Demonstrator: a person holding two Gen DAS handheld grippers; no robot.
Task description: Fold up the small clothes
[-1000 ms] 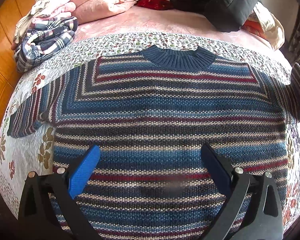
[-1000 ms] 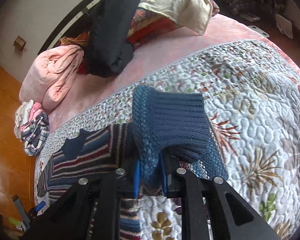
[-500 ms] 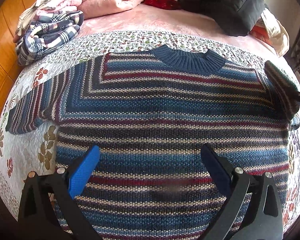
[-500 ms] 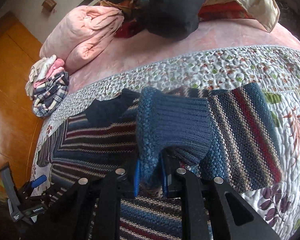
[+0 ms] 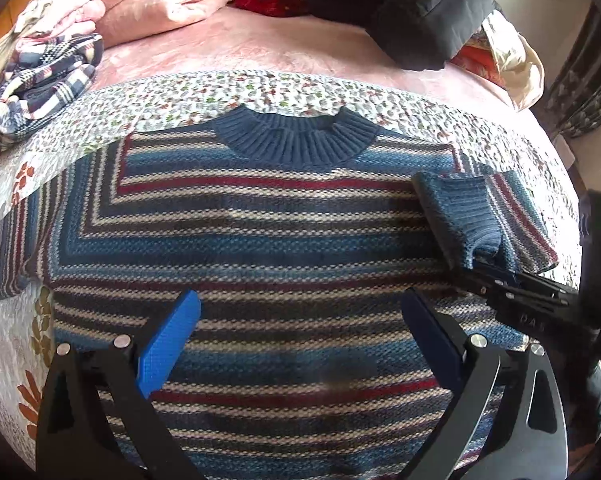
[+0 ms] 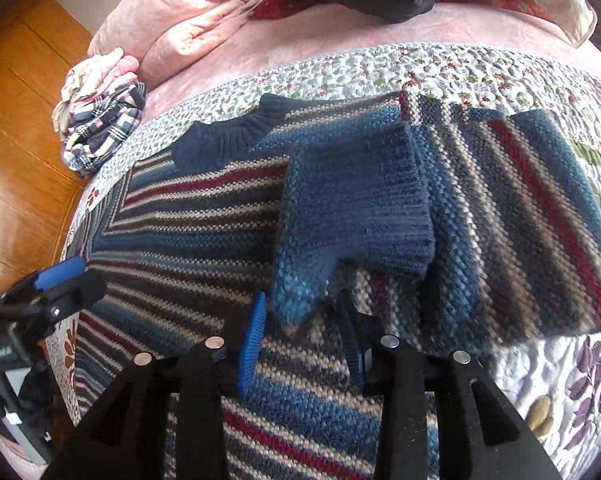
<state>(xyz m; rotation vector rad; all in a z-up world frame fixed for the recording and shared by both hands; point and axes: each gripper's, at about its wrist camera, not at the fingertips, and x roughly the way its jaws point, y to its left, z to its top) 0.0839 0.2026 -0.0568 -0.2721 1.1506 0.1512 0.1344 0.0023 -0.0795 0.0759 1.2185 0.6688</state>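
A striped knit sweater [image 5: 260, 240] in blue, red and beige lies flat on the flowered quilt [image 5: 260, 88], collar [image 5: 296, 140] away from me. Its right sleeve is folded over the chest, and the blue ribbed cuff [image 6: 352, 200] rests on the body. My right gripper [image 6: 302, 328] is open, and the cuff's corner lies loose between its blue pads [image 6: 254, 332]. In the left wrist view the right gripper [image 5: 488, 268] sits at the cuff [image 5: 460, 216]. My left gripper [image 5: 300, 332] hangs wide open over the sweater's lower middle, holding nothing. The left sleeve [image 5: 4, 256] lies spread out.
A pile of plaid clothes [image 5: 40, 80] sits at the bed's far left corner. A pink duvet [image 5: 160, 0] and a black jacket [image 5: 400, 8] lie beyond the quilt. Wooden floor [image 6: 20, 80] runs along the bed's left edge.
My right gripper carried the right sleeve leftward over the sweater's chest, then its jaws opened off the cuff. The left gripper stayed open and nearly still.
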